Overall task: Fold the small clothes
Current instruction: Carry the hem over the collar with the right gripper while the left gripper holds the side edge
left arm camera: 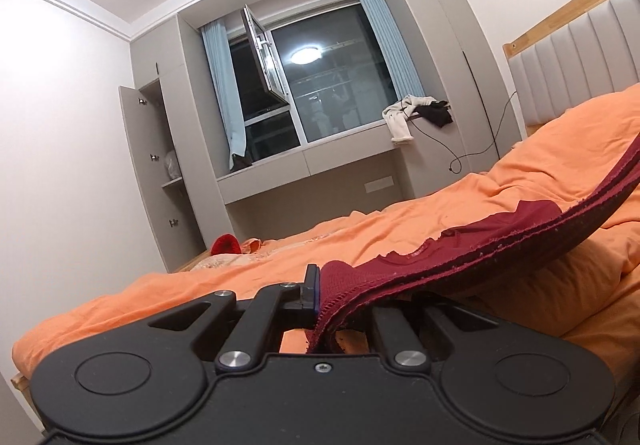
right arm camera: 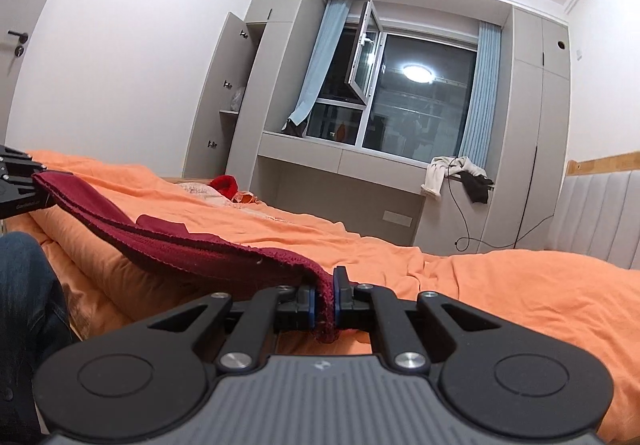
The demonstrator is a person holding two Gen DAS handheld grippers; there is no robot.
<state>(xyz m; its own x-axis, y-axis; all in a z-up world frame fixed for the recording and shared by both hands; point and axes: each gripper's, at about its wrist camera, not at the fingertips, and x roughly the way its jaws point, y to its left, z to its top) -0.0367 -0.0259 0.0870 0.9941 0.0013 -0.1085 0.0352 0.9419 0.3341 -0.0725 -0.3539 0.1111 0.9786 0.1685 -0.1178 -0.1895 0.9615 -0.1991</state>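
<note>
The left gripper (left arm camera: 320, 297) and right gripper (right arm camera: 325, 299) each have their fingers pinching one end of a dark red knitted garment (right arm camera: 168, 245). It hangs stretched between them just above the orange bed (right arm camera: 480, 285), probably to straighten it for folding.

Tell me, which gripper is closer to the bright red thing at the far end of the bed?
Left. The left gripper holds the garment's end toward the red thing; the right gripper holds the opposite end, farther away.
</note>
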